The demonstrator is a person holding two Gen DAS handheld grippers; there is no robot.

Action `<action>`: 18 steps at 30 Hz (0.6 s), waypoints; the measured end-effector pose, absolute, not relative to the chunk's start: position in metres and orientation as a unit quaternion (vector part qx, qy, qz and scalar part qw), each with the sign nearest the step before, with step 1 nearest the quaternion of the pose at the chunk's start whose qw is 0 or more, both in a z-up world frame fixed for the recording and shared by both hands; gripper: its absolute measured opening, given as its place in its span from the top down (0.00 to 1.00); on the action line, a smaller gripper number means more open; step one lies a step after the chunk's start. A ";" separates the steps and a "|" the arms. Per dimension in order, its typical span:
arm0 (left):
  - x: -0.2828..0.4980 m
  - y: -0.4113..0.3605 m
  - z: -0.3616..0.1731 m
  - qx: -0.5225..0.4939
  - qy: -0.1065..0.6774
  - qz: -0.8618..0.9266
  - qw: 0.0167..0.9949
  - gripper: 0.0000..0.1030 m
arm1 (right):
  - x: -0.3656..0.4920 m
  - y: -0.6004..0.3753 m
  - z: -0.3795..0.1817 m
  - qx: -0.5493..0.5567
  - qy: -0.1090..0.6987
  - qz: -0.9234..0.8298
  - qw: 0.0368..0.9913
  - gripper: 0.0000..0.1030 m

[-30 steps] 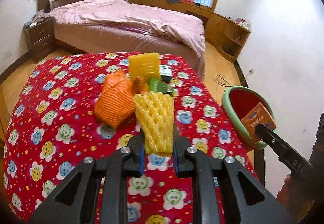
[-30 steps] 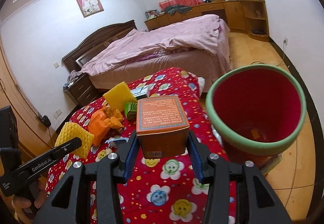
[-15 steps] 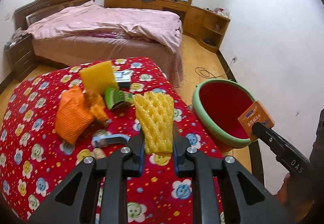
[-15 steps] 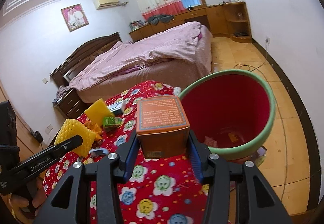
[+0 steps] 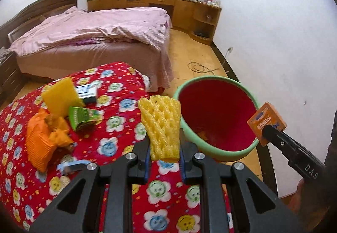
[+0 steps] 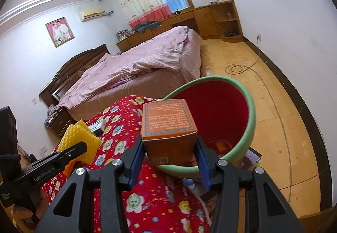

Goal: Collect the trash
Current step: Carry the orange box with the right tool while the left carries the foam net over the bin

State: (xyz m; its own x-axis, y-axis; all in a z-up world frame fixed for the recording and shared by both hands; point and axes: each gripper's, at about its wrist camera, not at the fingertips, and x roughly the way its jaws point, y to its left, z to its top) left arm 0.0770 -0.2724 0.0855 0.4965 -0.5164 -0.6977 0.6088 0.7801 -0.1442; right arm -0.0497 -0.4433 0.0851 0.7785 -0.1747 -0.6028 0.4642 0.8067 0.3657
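My left gripper (image 5: 164, 154) is shut on a yellow foam fruit net (image 5: 162, 127), held above the red flowered tablecloth (image 5: 118, 142) near its right edge. My right gripper (image 6: 168, 149) is shut on an orange cardboard box (image 6: 168, 125), which hangs at the near rim of the green bin with a red inside (image 6: 223, 115). The left wrist view shows that box (image 5: 266, 120) over the bin's (image 5: 214, 115) right rim. The right wrist view shows the foam net (image 6: 79, 140) at the left.
On the cloth lie an orange net bag (image 5: 42, 138), a yellow sponge-like sheet (image 5: 60, 96), a green packet (image 5: 82, 117), a small grey box (image 5: 87, 91) and a blue wrapper (image 5: 71, 166). A pink-covered bed (image 5: 94, 37) stands behind. A cable (image 6: 238, 68) lies coiled on the floor.
Both grippers have swung right toward the bin, each keeping its load. The bin now sits closer and more central in both views, and the table trash has slid left.
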 end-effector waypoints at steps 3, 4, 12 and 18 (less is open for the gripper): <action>0.079 -0.286 0.080 0.064 0.383 -0.336 0.858 0.81 | -0.052 -0.452 0.081 0.260 0.282 -0.184 0.905 0.52; 0.079 -0.293 0.078 0.065 0.384 -0.342 0.855 0.81 | -0.053 -0.456 0.080 0.262 0.282 -0.187 0.904 0.52; 0.091 -0.332 0.057 0.084 0.383 -0.362 0.846 0.81 | -0.054 -0.484 0.061 0.282 0.290 -0.207 0.891 0.52; 0.105 -0.352 0.039 0.082 0.397 -0.365 0.838 0.81 | -0.053 -0.497 0.049 0.289 0.297 -0.216 0.884 0.52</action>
